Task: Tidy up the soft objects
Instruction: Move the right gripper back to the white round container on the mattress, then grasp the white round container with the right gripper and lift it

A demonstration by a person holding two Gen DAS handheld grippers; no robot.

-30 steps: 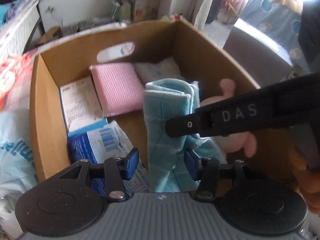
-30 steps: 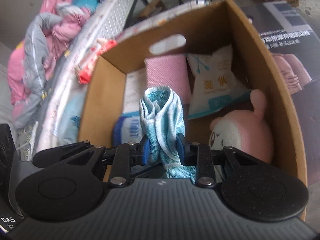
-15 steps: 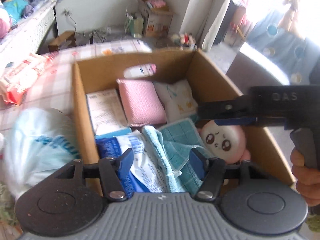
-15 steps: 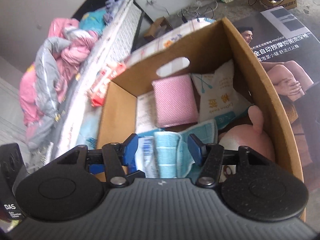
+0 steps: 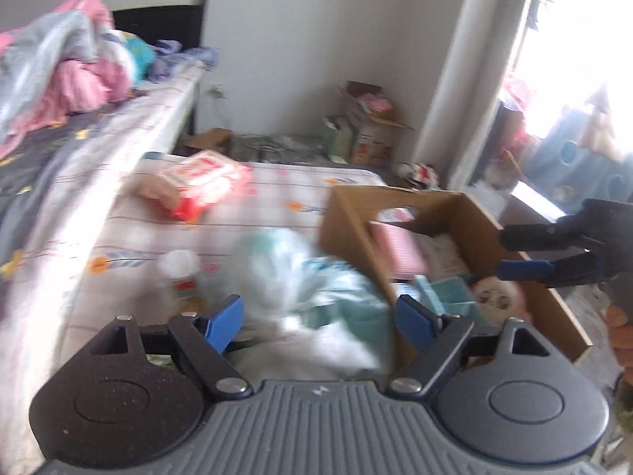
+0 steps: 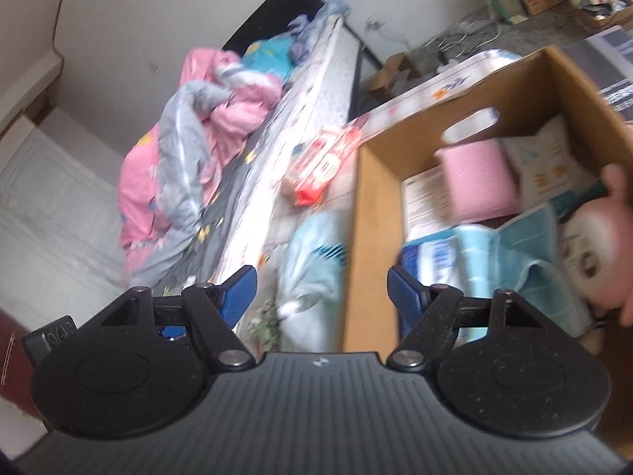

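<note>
Both wrist cameras are looking steeply down from nearby, sharing the cardboard box and bed beyond.

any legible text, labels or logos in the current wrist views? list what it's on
No text can be read with confidence; both views are motion-blurred.
Small embossed logo mark, no letters, on the left gripper body and the right gripper body.
Red and white pack on the bed: print, blurred.
White pouch in the cardboard box: yellow characters, blurred.
White sheet in the box: fine print, too small.
Small bottle: red label, blurred.
</note>
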